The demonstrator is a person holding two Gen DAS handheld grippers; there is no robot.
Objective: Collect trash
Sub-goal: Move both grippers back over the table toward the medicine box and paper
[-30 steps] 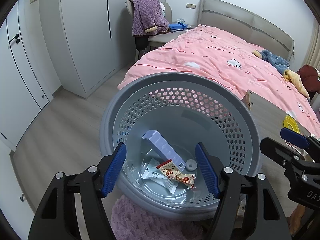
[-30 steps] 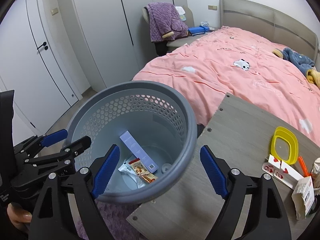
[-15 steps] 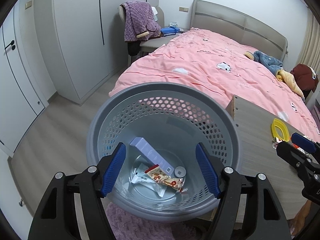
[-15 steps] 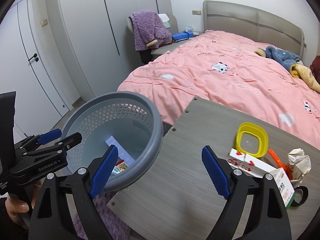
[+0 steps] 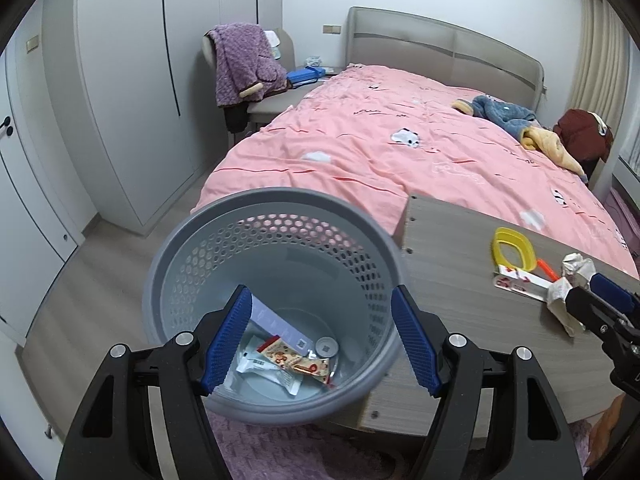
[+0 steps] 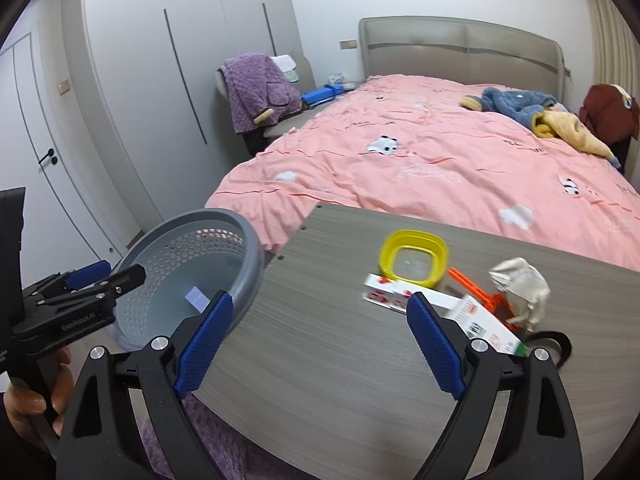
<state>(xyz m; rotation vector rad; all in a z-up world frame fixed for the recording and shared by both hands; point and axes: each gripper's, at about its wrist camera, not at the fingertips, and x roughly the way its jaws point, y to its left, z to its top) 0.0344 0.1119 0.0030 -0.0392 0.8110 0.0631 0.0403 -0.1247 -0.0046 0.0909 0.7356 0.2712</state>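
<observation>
A: Tools first. How are they standing?

B: Both are gaping with nothing between the pads. The right tool point(image 6: 320, 344) is hanging over bare worktop point(image 6: 320, 360), and its jaws have just been opening wider. The left tool point(image 5: 320, 340) is hovering above the grey basket point(image 5: 200, 248), empty too.

A: Where is the trash lying?

B: Some is already sitting in the basket bottom: a lilac box point(image 5: 276, 324), a snack wrapper point(image 5: 298, 362) and a small round cap point(image 5: 326, 346). What remains is lying ahead and to the right of the right tool: a white carton with red and green print point(image 6: 484, 324) closest, its long axis running away to the upper left, then a red-and-white box point(image 6: 390, 296), an orange strip point(image 6: 476, 288), a crumpled paper wad point(image 6: 520, 284) and a yellow lid point(image 6: 412, 264) farthest out. Behind everything is the pink bed point(image 6: 440, 160).

A: Which hand is nearer?

B: The right one, clearly; I'm judging the carton as its likely pick, with the jaws needing to close across its short side.

A: Any writing?

B: The left tool's body is showing "GenRobot.AI". The carton's print is too blurred to read.
</observation>
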